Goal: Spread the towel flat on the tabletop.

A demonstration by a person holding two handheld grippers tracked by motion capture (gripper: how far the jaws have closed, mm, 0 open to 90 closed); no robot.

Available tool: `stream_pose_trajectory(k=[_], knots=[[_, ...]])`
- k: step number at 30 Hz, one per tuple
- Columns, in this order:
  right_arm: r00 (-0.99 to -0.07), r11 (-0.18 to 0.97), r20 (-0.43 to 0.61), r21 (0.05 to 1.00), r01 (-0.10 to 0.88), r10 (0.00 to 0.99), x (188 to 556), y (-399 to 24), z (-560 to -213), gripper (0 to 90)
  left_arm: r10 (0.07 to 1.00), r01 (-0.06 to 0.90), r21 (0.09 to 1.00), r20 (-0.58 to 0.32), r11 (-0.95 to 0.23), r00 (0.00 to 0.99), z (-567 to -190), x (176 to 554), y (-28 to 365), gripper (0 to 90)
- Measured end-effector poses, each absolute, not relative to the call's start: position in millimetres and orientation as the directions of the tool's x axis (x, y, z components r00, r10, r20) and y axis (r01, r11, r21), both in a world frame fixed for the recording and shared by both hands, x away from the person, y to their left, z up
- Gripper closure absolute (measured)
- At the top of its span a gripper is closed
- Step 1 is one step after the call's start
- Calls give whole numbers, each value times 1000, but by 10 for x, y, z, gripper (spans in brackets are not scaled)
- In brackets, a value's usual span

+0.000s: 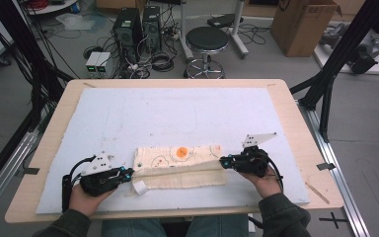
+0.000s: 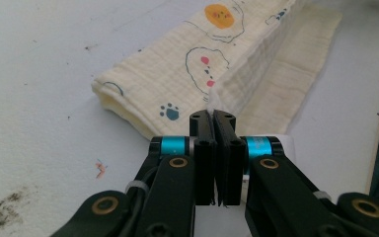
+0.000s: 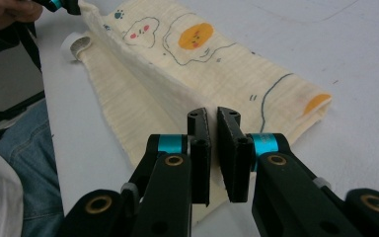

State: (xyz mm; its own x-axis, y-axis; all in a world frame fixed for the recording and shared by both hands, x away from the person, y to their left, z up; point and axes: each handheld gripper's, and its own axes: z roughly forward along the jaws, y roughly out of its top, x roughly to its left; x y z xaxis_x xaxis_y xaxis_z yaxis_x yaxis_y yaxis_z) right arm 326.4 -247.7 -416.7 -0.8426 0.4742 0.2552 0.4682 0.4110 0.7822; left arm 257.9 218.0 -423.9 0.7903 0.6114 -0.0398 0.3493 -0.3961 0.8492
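Hands: my left hand (image 1: 86,195) and right hand (image 1: 266,182) rest at the table's (image 1: 296,111) near edge, knuckles up.
Surface: white mat (image 1: 177,113), faintly stained; stool (image 1: 206,42), computer towers (image 1: 128,27) and a box (image 1: 301,22) on the floor behind.
Cloth: folded cloth (image 1: 180,165) with egg prints lies between my grippers.
Left gripper (image 2: 212,118): jaws closed on the cloth's (image 2: 217,64) raised edge; dark smudge on the mat.
Right gripper (image 3: 213,118): jaws pinching the cloth's (image 3: 187,59) fold.
Writing: none legible.
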Motion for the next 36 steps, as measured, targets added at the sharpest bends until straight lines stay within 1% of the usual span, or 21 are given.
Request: stream_pose_trajectory(k=[8, 12, 13, 14, 16, 20, 22, 25, 28, 32, 34, 36], knots=[[-850, 417, 242, 787, 454, 469, 3191, -2490, -4174, 838, 601, 341, 848, -33, -407, 799, -4249, 2532, 2144, 869], [-844, 425, 259, 772, 473, 469, 3158, -2505, -4192, 824, 591, 341, 844, -36, -414, 806, -4260, 2518, 2142, 859], [-846, 423, 269, 771, 475, 461, 3156, -2506, -4205, 798, 589, 341, 846, -40, -410, 807, -4260, 2516, 2144, 827], [-848, 425, 281, 768, 480, 450, 3150, -2512, -4211, 774, 588, 347, 849, -54, -399, 807, -4258, 2513, 2146, 776], [-852, 428, 278, 769, 474, 444, 3102, -2523, -4203, 739, 589, 349, 857, -67, -380, 806, -4241, 2505, 2163, 703], [-866, 398, 278, 801, 447, 415, 3020, -2561, -4105, 711, 584, 351, 875, -100, -334, 806, -4204, 2521, 2174, 651], [-869, 389, 261, 813, 432, 419, 3001, -2570, -4066, 719, 587, 344, 877, -90, -337, 805, -4198, 2549, 2139, 652], [-870, 407, 254, 804, 433, 423, 3012, -2511, -4080, 740, 607, 335, 881, -71, -334, 792, -4208, 2602, 2065, 648], [-880, 466, 235, 776, 425, 412, 3040, -2404, -4164, 765, 594, 337, 869, -63, -362, 802, -4249, 2635, 2002, 690], [-884, 536, 226, 724, 433, 410, 3074, -2314, -4294, 798, 568, 344, 828, -37, -443, 822, -4351, 2641, 1959, 736], [-882, 558, 223, 704, 440, 415, 3072, -2300, -4333, 825, 565, 352, 808, -29, -472, 825, -4385, 2649, 1957, 781], [-885, 578, 201, 693, 431, 420, 3064, -2298, -4352, 838, 568, 362, 791, -22, -494, 823, -4417, 2663, 1972, 800]])
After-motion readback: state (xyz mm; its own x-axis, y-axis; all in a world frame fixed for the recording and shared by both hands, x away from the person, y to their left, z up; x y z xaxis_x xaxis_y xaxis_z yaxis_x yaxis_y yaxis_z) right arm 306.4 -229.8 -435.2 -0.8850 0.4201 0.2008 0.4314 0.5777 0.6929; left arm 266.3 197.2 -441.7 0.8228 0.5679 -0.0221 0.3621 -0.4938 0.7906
